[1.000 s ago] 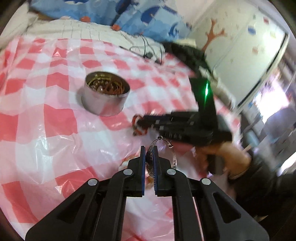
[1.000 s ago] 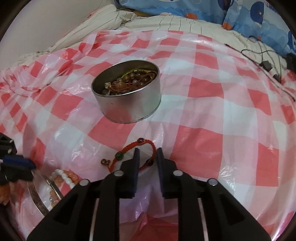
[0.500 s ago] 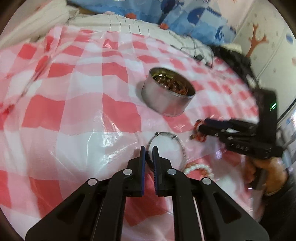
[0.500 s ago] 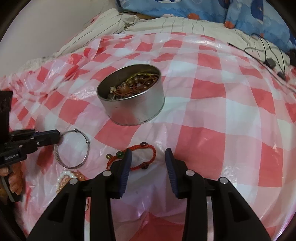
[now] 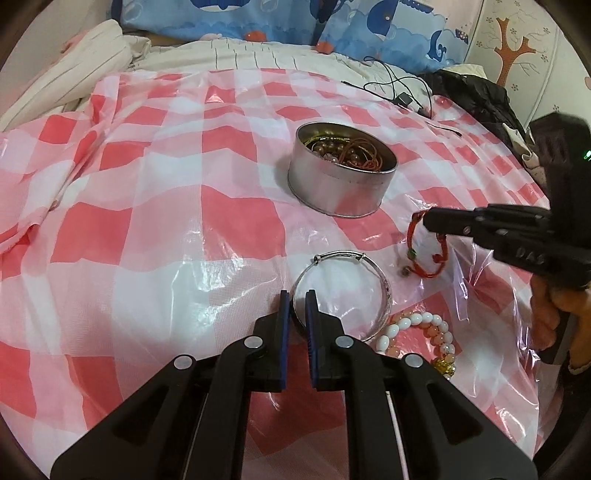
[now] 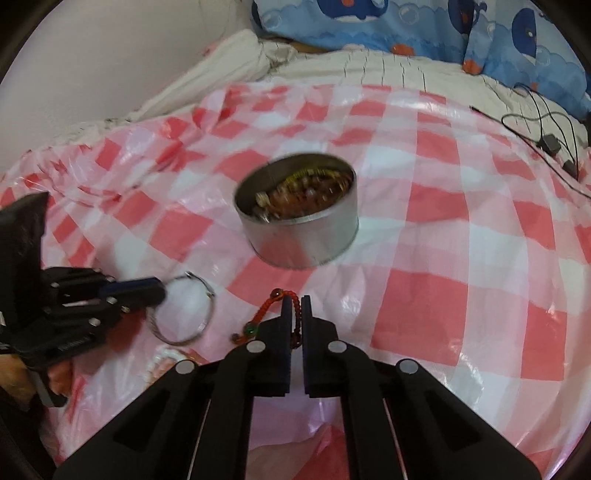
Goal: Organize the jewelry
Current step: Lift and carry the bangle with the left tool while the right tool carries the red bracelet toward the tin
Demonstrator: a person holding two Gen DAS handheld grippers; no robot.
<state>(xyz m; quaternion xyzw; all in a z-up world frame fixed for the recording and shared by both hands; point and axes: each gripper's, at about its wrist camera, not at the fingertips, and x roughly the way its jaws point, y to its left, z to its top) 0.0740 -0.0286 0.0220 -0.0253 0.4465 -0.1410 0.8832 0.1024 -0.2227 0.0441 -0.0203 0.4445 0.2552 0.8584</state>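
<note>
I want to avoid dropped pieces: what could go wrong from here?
1. The left gripper pinches only the thin rim of the silver metal bangle, so it may twist or slip out.
2. The red braided cord bracelet dangles from the right gripper and might snag the round metal tin, already full of beads.

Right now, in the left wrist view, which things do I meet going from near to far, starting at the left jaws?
Left gripper → thin silver bangle held in its jaws → round metal tin filled with bead jewelry → black cable with plug → blue whale-print pillows.
</note>
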